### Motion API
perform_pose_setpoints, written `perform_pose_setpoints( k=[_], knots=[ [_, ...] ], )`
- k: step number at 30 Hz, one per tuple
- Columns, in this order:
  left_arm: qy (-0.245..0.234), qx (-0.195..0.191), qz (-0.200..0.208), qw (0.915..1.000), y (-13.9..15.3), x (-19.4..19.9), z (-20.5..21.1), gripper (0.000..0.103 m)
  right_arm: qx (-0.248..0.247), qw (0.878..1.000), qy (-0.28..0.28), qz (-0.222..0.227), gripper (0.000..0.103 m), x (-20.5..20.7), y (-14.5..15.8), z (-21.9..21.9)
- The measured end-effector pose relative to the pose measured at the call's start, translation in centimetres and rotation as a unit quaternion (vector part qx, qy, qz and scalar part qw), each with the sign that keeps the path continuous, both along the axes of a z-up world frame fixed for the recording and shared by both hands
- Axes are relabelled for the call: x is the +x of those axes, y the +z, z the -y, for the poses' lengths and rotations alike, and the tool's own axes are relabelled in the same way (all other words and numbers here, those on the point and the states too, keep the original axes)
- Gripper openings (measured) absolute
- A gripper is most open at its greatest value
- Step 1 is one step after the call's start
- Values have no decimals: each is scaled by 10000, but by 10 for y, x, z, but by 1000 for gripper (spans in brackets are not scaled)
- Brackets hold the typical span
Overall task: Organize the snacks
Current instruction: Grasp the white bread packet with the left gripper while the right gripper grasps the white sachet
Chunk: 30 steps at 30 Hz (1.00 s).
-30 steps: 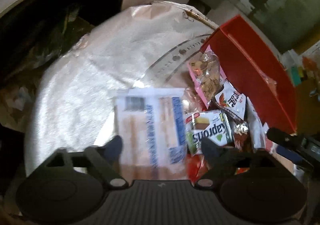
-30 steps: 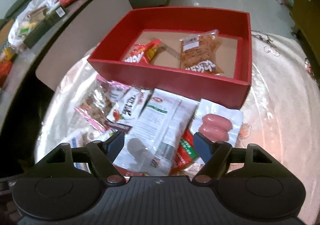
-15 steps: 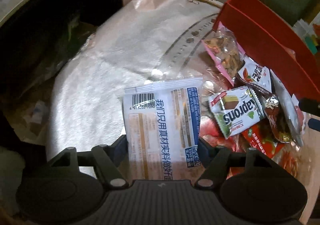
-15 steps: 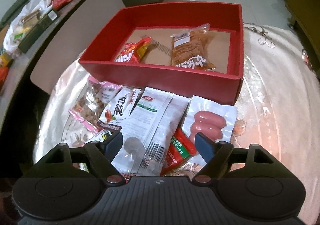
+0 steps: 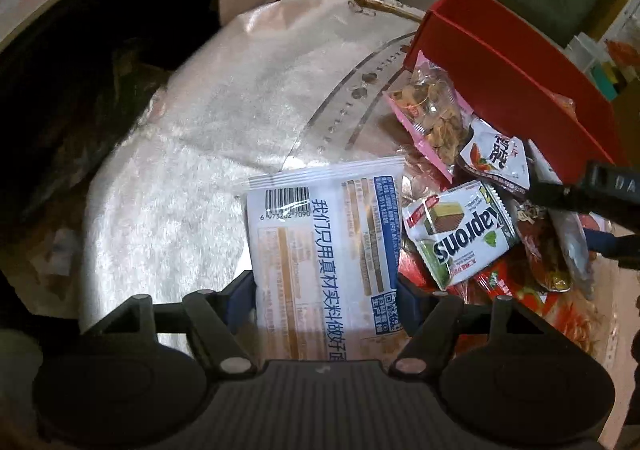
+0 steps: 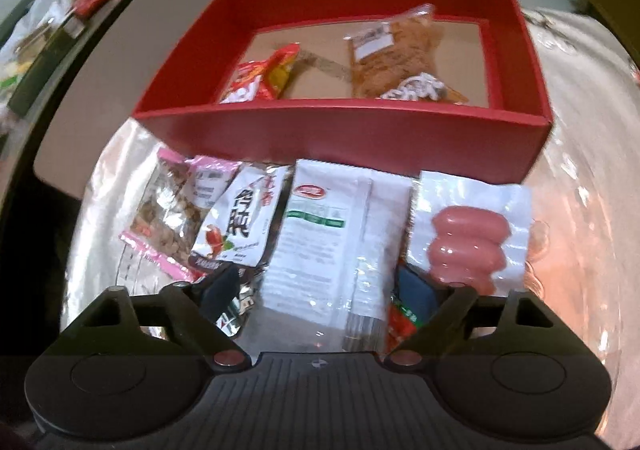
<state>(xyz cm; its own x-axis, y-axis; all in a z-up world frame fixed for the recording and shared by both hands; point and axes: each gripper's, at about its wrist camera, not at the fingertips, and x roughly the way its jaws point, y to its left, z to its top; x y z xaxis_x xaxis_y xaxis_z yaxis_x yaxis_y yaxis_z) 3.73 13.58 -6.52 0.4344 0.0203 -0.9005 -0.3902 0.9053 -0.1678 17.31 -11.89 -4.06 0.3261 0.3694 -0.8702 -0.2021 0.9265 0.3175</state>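
A white packet with blue print (image 5: pixel 324 262) lies flat between the two fingers of the left tongs (image 5: pixel 326 290), which stand wide on either side of it; whether they touch it cannot be told. Beside it sits a green wafer pack (image 5: pixel 460 234) on a heap of snacks. The right tongs (image 6: pixel 320 286), also wide, straddle a white packet with a green label (image 6: pixel 332 238); a sausage pack (image 6: pixel 472 242) lies just right of it, a pink nut bag (image 6: pixel 168 213) to the left. Behind the heap stands the red box (image 6: pixel 344 129), holding a red-yellow packet (image 6: pixel 260 77) and a brown snack bag (image 6: pixel 396 57). All rests on a round surface (image 5: pixel 200 121) under a shiny pale cloth. Beyond its edge lies a dim, cluttered room.
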Motion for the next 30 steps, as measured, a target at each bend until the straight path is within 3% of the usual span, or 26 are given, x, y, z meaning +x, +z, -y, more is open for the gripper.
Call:
perform_pose_setpoints(
  k=[3, 5, 7, 11, 14, 17, 19, 21, 23, 25, 30],
  knots=[
    [-15, -65, -28, 10000, -1, 2, -2, 69, 12, 9999, 137, 65, 64, -2, 3, 5],
    [16, -93, -31, 10000, -1, 2, -3, 71, 260, 9996, 109, -22, 59, -3, 5, 14],
    [-3, -66, -45, 10000, -2, 2, -3, 78, 238, 9996, 147, 14, 57, -7, 9, 19],
    [12, 61, -14, 10000, -3, 1, 1, 80, 57, 9995, 269, 146, 56, -17, 15, 23],
    [-78, 256, -72, 9996, -7, 7, 12, 94, -93, 9995, 275, 151, 57, -20, 13, 23],
    [-191, 674, -197, 9973, -11, 11, 26, 92, -150, 9994, 288, 144, 64, -21, 5, 23],
    [-114, 674, -210, 9974, -7, 8, 25, 79, -79, 9994, 289, 156, 74, -19, 4, 22],
    [20, 499, -255, 9984, -3, 6, 18, 76, 293, 9989, 369, -57, 103, -16, -1, 23],
    [-62, 423, -180, 9989, -4, 4, 15, 77, 522, 9980, 266, -230, 103, -14, -5, 28],
    [-204, 427, -54, 9989, -7, 3, 16, 89, 784, 9964, 102, -316, 103, -10, -8, 37],
    [-423, 395, -30, 9983, -9, 7, 21, 97, 1625, 9847, -458, -437, 103, -8, -18, 63]
  ],
)
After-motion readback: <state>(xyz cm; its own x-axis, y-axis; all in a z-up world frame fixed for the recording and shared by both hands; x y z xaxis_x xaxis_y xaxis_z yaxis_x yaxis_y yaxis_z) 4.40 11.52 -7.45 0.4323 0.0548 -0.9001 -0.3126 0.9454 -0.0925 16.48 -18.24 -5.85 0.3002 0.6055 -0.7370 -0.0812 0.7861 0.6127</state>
